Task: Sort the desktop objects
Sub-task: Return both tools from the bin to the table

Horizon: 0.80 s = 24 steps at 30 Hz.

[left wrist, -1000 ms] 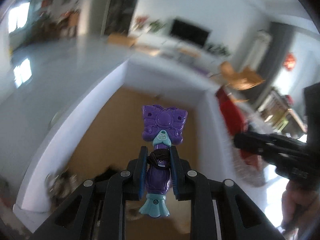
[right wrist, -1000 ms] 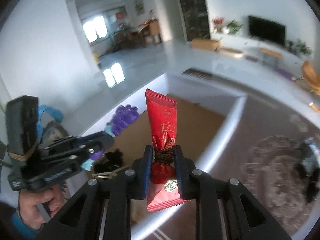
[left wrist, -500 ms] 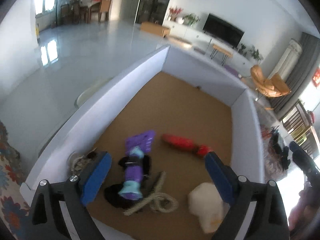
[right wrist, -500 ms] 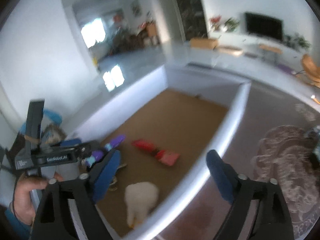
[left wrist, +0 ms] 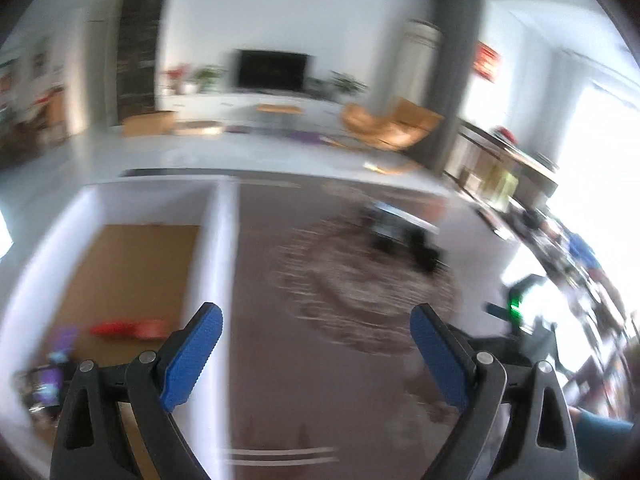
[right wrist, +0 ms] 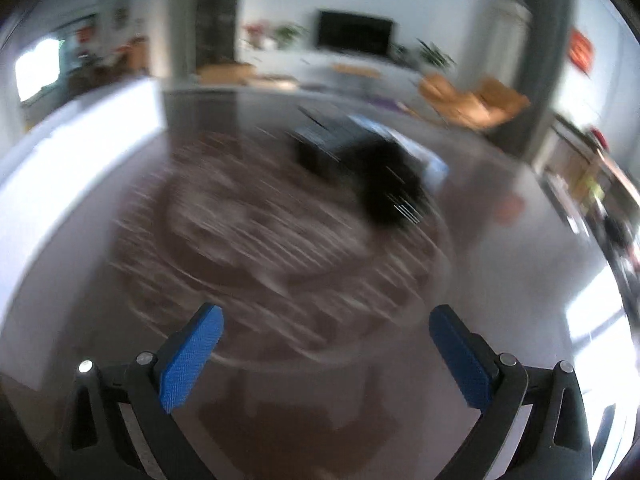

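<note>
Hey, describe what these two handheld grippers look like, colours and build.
Both match: the left gripper and right gripper have black plastic frames with triangular cut-outs and silver rivets, and fingers faced with blue textured pads. A blue sleeve shows at the left view's edge.

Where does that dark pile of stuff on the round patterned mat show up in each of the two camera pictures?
Left wrist view: the dark pile sits right of centre, on the mat's far edge.
Right wrist view: the dark pile is above centre, larger and blurred.
Shared landmark: the television on the far wall.

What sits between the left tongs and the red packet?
Left wrist view: only the box's white wall. Red packet lies inside; the open left tongs hang outside it.
</note>
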### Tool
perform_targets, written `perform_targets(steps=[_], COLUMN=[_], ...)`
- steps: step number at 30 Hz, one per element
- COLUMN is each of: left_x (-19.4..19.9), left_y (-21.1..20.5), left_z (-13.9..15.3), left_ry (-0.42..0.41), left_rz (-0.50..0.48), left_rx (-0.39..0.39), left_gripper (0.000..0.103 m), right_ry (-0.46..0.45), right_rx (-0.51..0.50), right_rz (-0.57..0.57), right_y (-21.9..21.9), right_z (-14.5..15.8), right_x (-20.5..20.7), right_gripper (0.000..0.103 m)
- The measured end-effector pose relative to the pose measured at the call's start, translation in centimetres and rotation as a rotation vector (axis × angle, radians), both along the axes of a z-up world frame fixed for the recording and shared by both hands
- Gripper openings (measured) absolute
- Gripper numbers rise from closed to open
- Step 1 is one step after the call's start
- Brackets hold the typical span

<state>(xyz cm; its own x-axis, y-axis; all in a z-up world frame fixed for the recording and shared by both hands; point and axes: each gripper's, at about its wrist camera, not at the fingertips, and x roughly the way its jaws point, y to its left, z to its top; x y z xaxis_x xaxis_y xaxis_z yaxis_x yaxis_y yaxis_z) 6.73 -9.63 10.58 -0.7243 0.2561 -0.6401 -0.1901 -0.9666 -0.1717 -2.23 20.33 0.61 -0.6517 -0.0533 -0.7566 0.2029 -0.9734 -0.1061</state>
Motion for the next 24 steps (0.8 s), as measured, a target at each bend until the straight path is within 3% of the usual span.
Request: perform_targets(steps=[2,5,6,9,11,18,24], left_x=[-0.7,-2.7,-3.7,-5.8,-6.8,-9.8,-11.3], left_y=[3.1,7.9,9.4,10.9,11.0,9.9,9.4], left_z=[-1.1,-5.5,-8.2,-13.3,-15.2,-17.6,-17.7], left_ry=[-0.035,-0.128,-0.182,-0.263,-0.279,-0.256,-0.206], left_rz=[-0.06,-0.139,-0.15,-0.141,-0.107,-0.002,-0.011], left_rx=[-0.005,-0.059,-0.088,-0.121,-0.132,-0.149,-0.218], left_gripper=[0.097,0.097,0.097,0.097,0.097,0.097,0.097], right_ry=[-0.022,-0.05,-0.051,-0.07,-0.082,-0.1,-0.099], right_rx=[-0.02,-0.047,-0.055,-0.046,-0.043,-0.075,-0.075], right_rz=[-0.04,-0.066,-0.069,-0.066,-0.068,-0.071,-0.072], right_y=[1.6,2.8,3.1,3.2,3.0,3.4,3.3], right_z=[-0.9,-1.3,-1.2,-1.5,-1.5,-2.0,-2.1], right_x=[-0.4,-0.8,-0.8,-0.8,-0.7,-0.9,-0.8], right_gripper=[0.103,0.103,0.103,0.103,0.103,0.103,0.103])
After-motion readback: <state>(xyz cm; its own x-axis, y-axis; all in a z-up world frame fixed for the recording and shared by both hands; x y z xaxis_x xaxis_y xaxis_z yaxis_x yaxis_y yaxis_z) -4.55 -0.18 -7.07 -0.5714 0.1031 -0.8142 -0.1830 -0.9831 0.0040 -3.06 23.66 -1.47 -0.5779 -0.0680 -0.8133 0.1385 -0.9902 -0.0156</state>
